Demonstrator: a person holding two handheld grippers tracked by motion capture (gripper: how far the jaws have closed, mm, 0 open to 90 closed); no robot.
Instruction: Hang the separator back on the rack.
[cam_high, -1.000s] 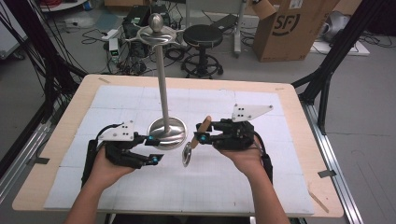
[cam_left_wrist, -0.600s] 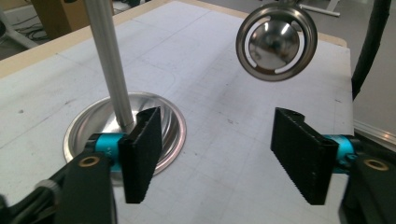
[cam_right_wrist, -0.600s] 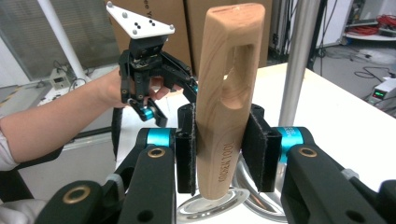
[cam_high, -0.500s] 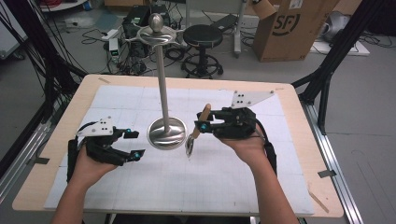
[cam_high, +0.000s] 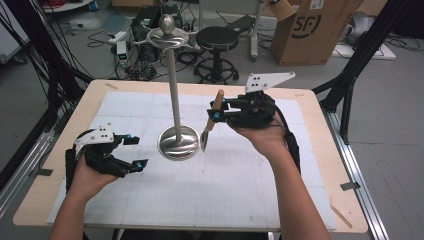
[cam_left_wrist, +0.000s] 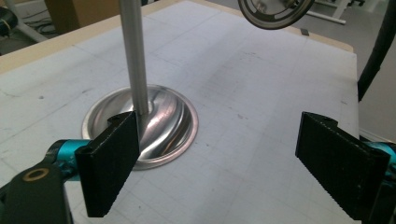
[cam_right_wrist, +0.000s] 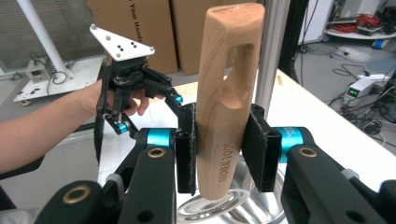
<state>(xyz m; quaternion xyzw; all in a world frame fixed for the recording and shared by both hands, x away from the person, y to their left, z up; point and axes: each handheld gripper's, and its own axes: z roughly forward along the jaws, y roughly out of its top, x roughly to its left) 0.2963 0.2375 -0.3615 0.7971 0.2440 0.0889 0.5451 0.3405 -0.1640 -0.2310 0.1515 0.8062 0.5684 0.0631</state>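
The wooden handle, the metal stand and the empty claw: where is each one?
wooden handle (cam_right_wrist: 224, 102), right gripper view, on its middle above the pads.
metal stand (cam_high: 178, 142), high view, on its round base.
left claw (cam_high: 132, 151), high view, midway between its open tips.

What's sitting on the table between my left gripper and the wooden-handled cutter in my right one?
The metal stand, its round base and upright pole, stands between the left hand-held gripper and the cutter, seen in the high view.
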